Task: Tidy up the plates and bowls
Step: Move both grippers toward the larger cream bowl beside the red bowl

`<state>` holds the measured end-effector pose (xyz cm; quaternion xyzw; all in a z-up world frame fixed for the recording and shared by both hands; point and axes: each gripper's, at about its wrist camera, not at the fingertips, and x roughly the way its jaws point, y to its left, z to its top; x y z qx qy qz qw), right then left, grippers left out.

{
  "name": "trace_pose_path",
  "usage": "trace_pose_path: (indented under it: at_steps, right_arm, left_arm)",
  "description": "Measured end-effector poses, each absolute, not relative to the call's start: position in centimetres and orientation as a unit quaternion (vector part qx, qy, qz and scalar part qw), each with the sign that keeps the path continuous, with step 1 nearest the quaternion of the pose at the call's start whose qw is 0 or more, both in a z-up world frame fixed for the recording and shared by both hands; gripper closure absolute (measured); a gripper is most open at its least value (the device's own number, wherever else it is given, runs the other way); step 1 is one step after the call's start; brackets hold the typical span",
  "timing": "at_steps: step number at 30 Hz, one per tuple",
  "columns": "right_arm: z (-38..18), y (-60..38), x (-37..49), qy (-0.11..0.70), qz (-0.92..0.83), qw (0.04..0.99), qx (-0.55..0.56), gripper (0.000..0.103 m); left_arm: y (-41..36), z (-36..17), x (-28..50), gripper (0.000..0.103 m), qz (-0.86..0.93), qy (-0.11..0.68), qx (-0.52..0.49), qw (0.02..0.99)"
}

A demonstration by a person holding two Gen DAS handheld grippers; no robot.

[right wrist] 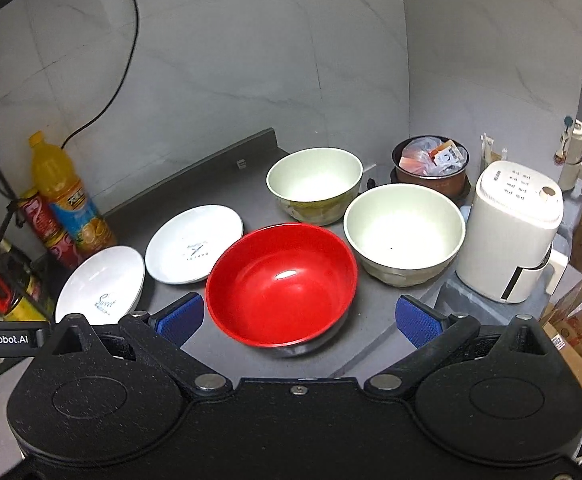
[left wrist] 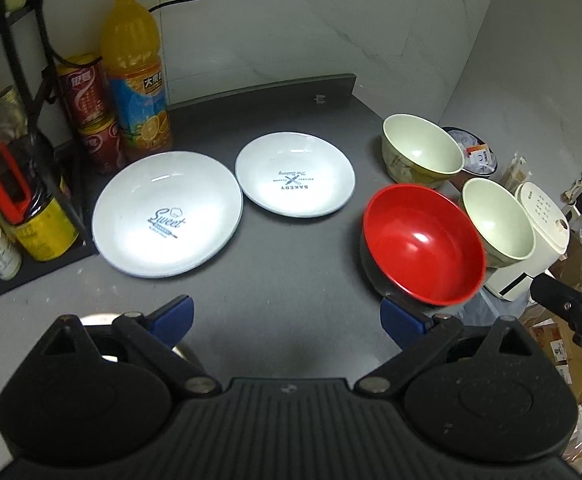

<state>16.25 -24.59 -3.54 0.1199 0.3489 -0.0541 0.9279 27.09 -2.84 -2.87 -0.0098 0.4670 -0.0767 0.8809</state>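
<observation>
Two white plates lie on the dark grey counter [left wrist: 291,280]: a larger "Sweet" plate [left wrist: 167,214] [right wrist: 101,284] at left and a "Bakery" plate [left wrist: 294,179] [right wrist: 195,244] beside it. A red bowl with a black outside [left wrist: 423,244] [right wrist: 281,284] stands nearer the front. Behind it are two pale green bowls, one at the back [left wrist: 421,152] [right wrist: 315,188] and one at the right edge [left wrist: 497,222] [right wrist: 405,232]. My left gripper [left wrist: 287,320] is open, low over bare counter in front of the plates. My right gripper [right wrist: 299,320] is open, its blue pads [right wrist: 181,318] flanking the red bowl's near side without touching.
An orange juice bottle [left wrist: 137,72] and red cans [left wrist: 85,88] stand at the back left beside a black rack of jars [left wrist: 19,184]. A white appliance [right wrist: 511,232] and a brown bin with rubbish [right wrist: 431,164] sit off the counter's right edge. Cardboard boxes [right wrist: 579,320] lie lower right.
</observation>
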Motion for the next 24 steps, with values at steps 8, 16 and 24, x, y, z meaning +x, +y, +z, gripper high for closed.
trace_pose_path:
  at_steps: [8, 16, 24]
  right_arm:
    - [-3.7, -24.5, 19.1, 0.365, -0.075, 0.919, 0.129, 0.0]
    - [-4.0, -25.8, 20.8, 0.377, -0.078, 0.913, 0.134, 0.0]
    - [-5.0, -28.9, 23.2, 0.382, -0.075, 0.91, 0.143, 0.0]
  left_arm:
    - [-3.5, -2.8, 30.8, 0.004, -0.096, 0.477, 0.002, 0.873]
    - [-5.7, -3.0, 33.1, 0.004, -0.11, 0.485, 0.007, 0.868]
    - [-9.0, -3.6, 34.7, 0.01, -0.115, 0.491, 0.018, 0.863]
